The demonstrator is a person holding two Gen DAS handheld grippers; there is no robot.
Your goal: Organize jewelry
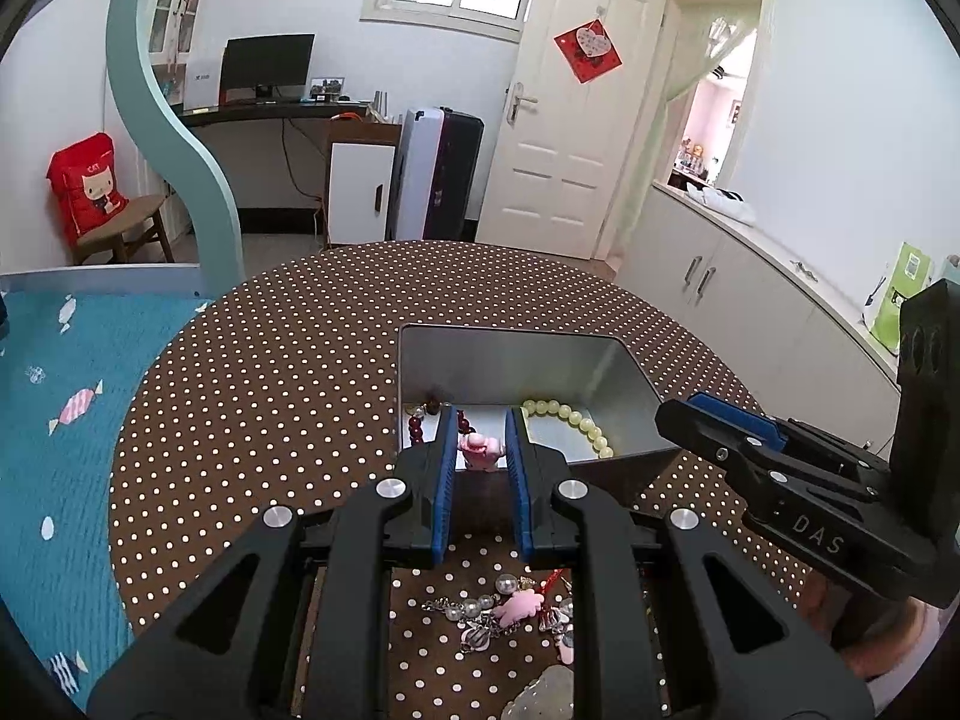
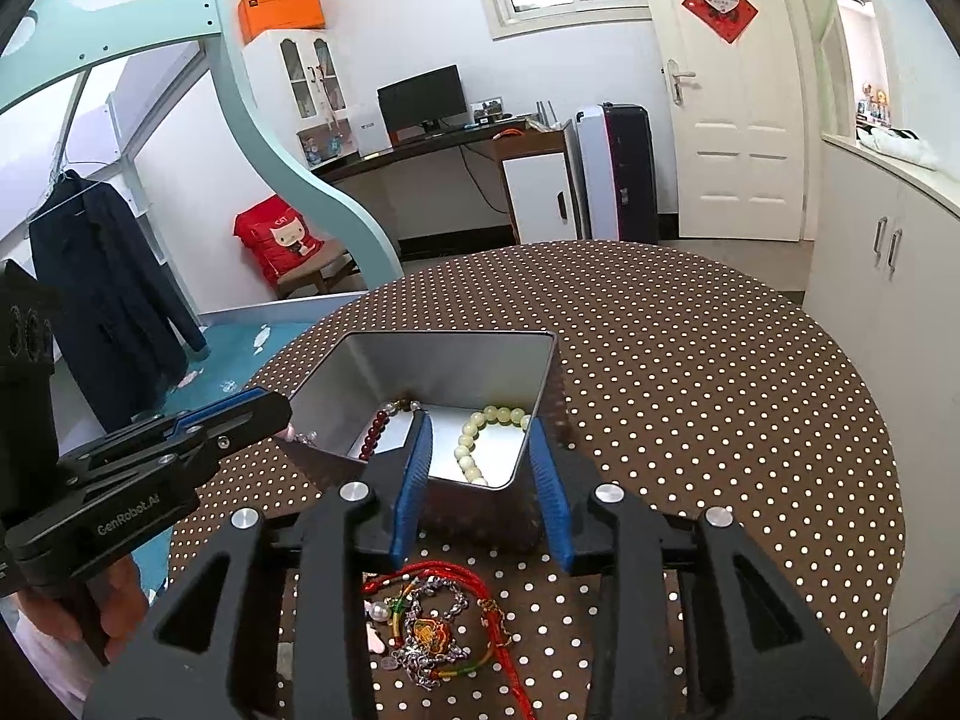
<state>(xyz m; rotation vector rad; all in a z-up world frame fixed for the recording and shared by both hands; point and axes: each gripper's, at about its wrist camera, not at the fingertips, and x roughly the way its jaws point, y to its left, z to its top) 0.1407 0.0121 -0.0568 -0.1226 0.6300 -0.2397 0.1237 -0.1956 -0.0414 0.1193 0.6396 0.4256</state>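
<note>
A silver metal tin (image 1: 600, 372) (image 2: 456, 360) stands open on the round dotted table. Inside lie a pale green bead bracelet (image 1: 576, 420) (image 2: 474, 438) and a dark red bead bracelet (image 1: 415, 429) (image 2: 373, 435). My left gripper (image 1: 478, 426) hangs over the tin's near edge, its jaws partly closed around a small pink charm (image 1: 478, 451). My right gripper (image 2: 477, 426) is open and empty over the tin's near right corner. A pile of loose jewelry lies on the table under both grippers: pink charms and silver beads (image 1: 510, 606), red cords and a silver chain (image 2: 438, 630).
The brown dotted tablecloth (image 1: 270, 390) covers the table, with bare cloth to the left and far side of the tin. A blue candy-print bed (image 1: 54, 420) lies to the left. White cabinets (image 2: 888, 252) stand to the right.
</note>
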